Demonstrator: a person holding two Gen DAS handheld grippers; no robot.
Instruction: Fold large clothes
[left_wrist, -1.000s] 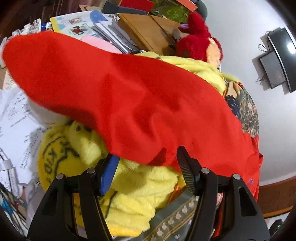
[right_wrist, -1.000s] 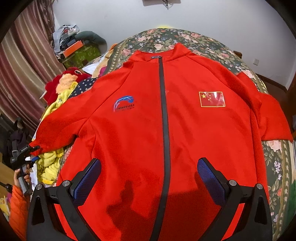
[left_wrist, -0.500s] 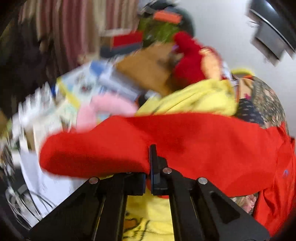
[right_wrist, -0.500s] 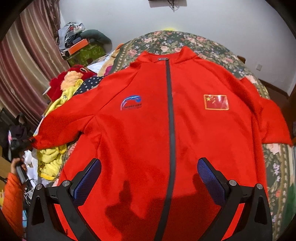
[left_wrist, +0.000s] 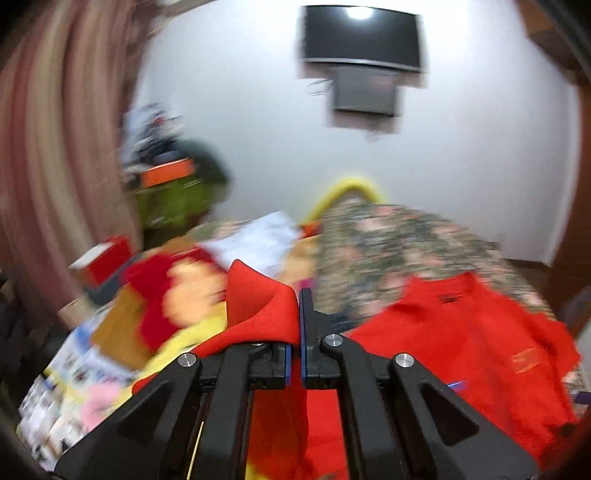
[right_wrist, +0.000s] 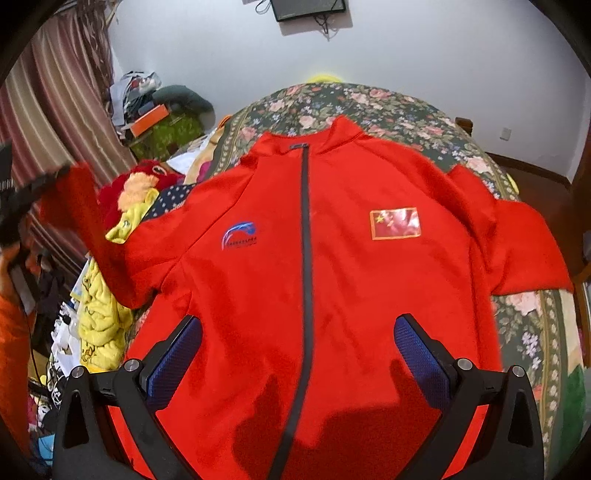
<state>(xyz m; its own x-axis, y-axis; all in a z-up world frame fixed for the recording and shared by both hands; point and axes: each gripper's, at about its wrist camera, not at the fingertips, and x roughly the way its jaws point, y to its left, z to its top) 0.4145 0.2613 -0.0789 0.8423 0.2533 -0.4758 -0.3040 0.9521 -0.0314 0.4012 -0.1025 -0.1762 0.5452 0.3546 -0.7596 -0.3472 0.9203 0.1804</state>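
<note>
- White-walled bedroom, striped curtain (right_wrist: 48, 96) on the left, dark screen (left_wrist: 362, 37) mounted high on the wall.
- Bed with a floral cover (right_wrist: 369, 107) carries the red jacket (right_wrist: 351, 277), spread flat, front side up.
- Jacket: bright red, dark zipper (right_wrist: 304, 258) closed down the middle, stand collar at the far end, blue logo (right_wrist: 239, 236) on one chest, flag patch (right_wrist: 395, 223) on the other.
- Sleeve (right_wrist: 524, 251) on the right of the picture lies bent across the bed cover.
- Other sleeve (right_wrist: 92, 229) raised off the bed, cuff end up at the left edge.
- Left claw (left_wrist: 298, 314) clenched on that sleeve's red cloth; view blurred.
- Right claw (right_wrist: 297, 343) released, jaws wide apart, hovering above the jacket's lower front, nothing gripped.
- Yellow fleece (right_wrist: 99, 325) and red plush toy (right_wrist: 125, 184) piled beside the bed.
</note>
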